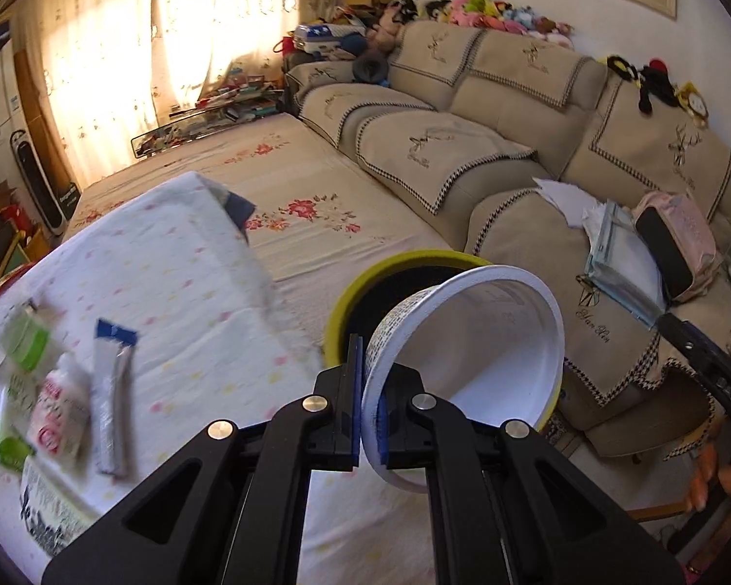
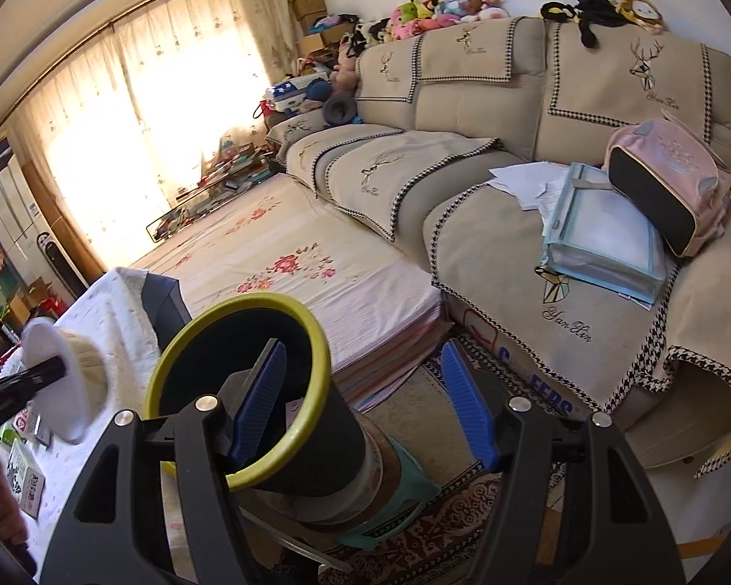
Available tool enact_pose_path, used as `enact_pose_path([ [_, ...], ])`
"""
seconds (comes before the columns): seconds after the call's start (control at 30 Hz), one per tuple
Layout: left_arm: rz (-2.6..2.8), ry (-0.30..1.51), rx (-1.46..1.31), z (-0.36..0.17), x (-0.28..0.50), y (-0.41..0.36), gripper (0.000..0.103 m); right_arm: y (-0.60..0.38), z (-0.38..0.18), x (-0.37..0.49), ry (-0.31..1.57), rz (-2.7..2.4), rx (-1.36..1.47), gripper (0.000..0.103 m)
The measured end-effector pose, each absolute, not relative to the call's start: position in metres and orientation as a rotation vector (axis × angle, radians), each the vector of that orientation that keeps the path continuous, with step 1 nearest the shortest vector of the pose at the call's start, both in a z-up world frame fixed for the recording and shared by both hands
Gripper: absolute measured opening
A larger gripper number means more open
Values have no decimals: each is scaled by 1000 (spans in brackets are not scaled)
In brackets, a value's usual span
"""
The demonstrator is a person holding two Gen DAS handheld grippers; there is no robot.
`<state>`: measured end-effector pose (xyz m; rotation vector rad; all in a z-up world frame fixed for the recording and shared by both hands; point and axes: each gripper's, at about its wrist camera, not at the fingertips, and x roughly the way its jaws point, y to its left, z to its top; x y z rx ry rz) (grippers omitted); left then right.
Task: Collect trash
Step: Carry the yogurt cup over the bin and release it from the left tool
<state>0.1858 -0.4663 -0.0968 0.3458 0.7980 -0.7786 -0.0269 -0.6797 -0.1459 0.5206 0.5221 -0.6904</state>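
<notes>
Here the white cup (image 1: 468, 341) hangs tilted over the bin (image 1: 365, 287) (yellow rim, black wall), its wall pinched tight in the left claw (image 1: 370, 414). The right claw (image 2: 370, 404) stands wide open, holding nothing, one finger (image 2: 260, 390) inside the bin's mouth. Wrappers (image 1: 53, 390) lie on the cloth-covered desk (image 1: 195, 292) beside the bin, the sofa (image 1: 609, 156) behind.

Both wrist cameras tilt down along their fingers, close above the yellow-rimmed bin (image 1: 351, 292) (image 2: 312, 341), sharing the sofa (image 1: 511, 97) (image 2: 487, 112).
</notes>
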Motion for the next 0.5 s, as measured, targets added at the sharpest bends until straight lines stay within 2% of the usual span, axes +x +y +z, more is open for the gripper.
enact_pose_path([
  [0.13,-789,849,375,-123,197,-508,8,-685,-151,-28,534,-689,530,64],
  [0.2,-782,865,380,-132,202,-520,14,-687,-153,-27,543,-688,531,64],
  [0.27,-764,873,387,-138,207,-531,35,-687,-155,-26,550,-685,531,64],
  [0.4,-768,872,368,-137,208,-524,39,-688,-156,-25,554,-685,529,64],
  [0.5,-778,862,366,-131,201,-509,49,-687,-157,-25,553,-681,531,64],
])
